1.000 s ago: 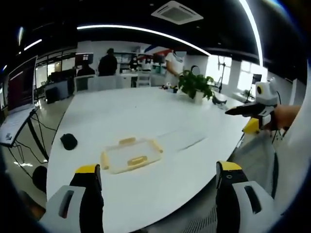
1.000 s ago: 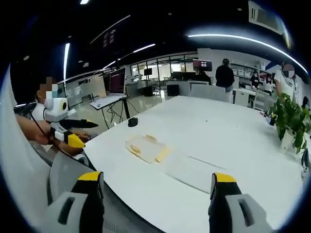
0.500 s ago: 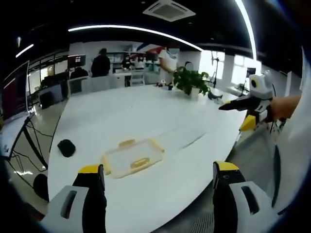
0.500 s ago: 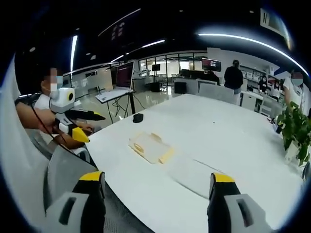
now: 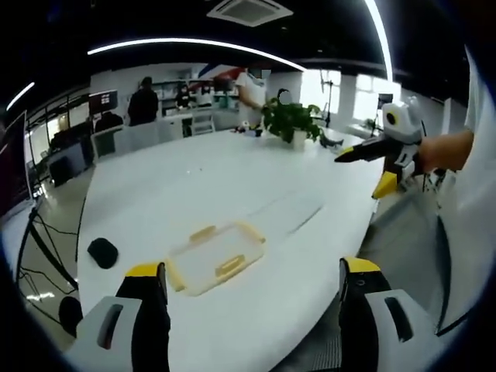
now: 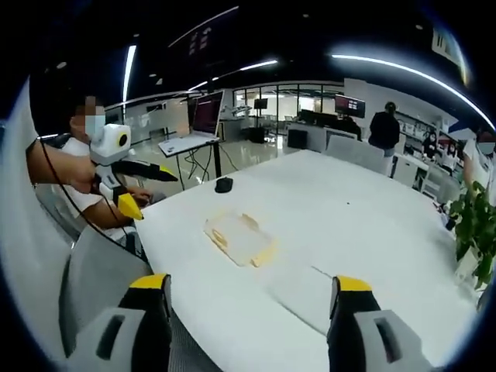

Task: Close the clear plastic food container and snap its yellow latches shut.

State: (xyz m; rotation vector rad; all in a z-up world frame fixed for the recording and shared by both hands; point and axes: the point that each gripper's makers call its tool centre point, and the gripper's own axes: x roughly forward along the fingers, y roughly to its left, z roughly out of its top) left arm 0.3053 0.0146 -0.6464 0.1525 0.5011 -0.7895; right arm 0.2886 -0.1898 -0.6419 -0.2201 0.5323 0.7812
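The clear plastic food container (image 5: 215, 259) lies low and flat on the white table (image 5: 194, 186), with yellow latches around its rim. My left gripper (image 5: 253, 268) hangs open over the table's near edge, short of the container, with nothing between its jaws. The right gripper view has the container (image 6: 239, 239) at mid-table, ahead of my open, empty right gripper (image 6: 250, 284). Each gripper also shows from the side in the other's view: the right gripper (image 5: 350, 153) held off the table's right edge, the left gripper (image 6: 155, 172) held off its left edge. Neither touches the container.
A black mouse (image 5: 102, 252) lies left of the container, also the mouse (image 6: 223, 184). A faint flat rectangular outline (image 5: 291, 213) lies on the table beside the container. A potted plant (image 5: 291, 120) stands at the far end. A grey chair (image 6: 93, 271) sits by the table edge. People stand in the background.
Both views have shifted with the hands. Each gripper now shows higher and nearer in the other's view. The container lies where it was, and both grippers stay open.
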